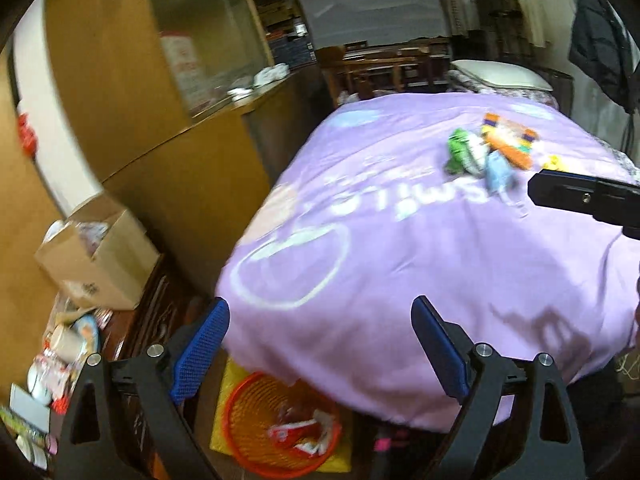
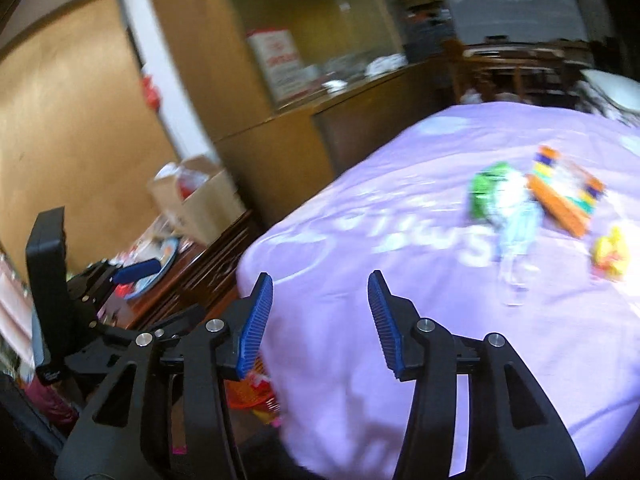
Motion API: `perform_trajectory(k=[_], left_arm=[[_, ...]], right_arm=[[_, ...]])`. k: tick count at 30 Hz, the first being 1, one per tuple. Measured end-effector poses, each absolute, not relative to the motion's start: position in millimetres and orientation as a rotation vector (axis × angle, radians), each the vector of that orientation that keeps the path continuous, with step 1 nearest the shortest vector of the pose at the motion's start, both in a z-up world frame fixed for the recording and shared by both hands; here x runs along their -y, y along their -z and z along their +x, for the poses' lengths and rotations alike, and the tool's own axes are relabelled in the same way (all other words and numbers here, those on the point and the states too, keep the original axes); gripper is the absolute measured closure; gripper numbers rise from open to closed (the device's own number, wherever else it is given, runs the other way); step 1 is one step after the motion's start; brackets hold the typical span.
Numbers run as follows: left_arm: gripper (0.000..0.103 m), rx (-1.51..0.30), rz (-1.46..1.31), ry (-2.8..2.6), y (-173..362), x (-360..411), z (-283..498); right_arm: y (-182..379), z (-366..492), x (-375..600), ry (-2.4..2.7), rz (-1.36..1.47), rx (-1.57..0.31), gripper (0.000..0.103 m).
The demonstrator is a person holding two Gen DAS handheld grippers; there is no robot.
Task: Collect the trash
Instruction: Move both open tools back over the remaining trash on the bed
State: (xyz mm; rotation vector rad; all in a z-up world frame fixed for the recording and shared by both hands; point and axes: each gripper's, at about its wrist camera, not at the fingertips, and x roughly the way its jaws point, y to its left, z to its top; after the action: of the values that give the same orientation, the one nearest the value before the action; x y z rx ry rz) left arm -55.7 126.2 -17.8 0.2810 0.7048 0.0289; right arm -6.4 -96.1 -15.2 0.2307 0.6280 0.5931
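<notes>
Nearest the lens in the left wrist view, the left gripper (image 1: 320, 344) stands with its blue pads spread wide and nothing between them, poised over the near edge of the purple bedspread (image 1: 400, 240); the right gripper (image 2: 320, 320) is likewise released, jaws parted about halfway and empty, hanging over the same near edge; below the bed's near corner sits an orange basket (image 1: 240, 420) on the floor, already holding a few red and white wrappers (image 1: 300, 434); the remaining trash lies far across the bed toward the right, a loose cluster of a green packet (image 2: 486, 190), a pale crinkled bag (image 2: 516, 216), an orange and purple pack (image 2: 564, 196) and, a little apart and nearer, a yellow wrapper (image 2: 610, 252); these look light, thin and crumply, likely slick film that slides on cloth, so I would judge a pinch on a raised fold or free corner safer than a flat press into the soft bedding; both views are blurred, so print and exact outlines cannot be read, and whether the packets overlap or merely touch is unclear; the basket is partly hidden by the bedspread's overhang, and a cardboard box (image 1: 100, 252) on the cluttered left stand has contents too smeared to name
</notes>
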Motion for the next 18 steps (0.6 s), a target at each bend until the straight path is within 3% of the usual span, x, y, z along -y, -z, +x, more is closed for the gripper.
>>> perform_trajectory(k=[18], left_arm=[[0.012, -0.773, 0.394, 0.15, 54, 15, 53]], right_arm=[[70, 50, 268, -0.202, 0.385, -0.648, 0.045]])
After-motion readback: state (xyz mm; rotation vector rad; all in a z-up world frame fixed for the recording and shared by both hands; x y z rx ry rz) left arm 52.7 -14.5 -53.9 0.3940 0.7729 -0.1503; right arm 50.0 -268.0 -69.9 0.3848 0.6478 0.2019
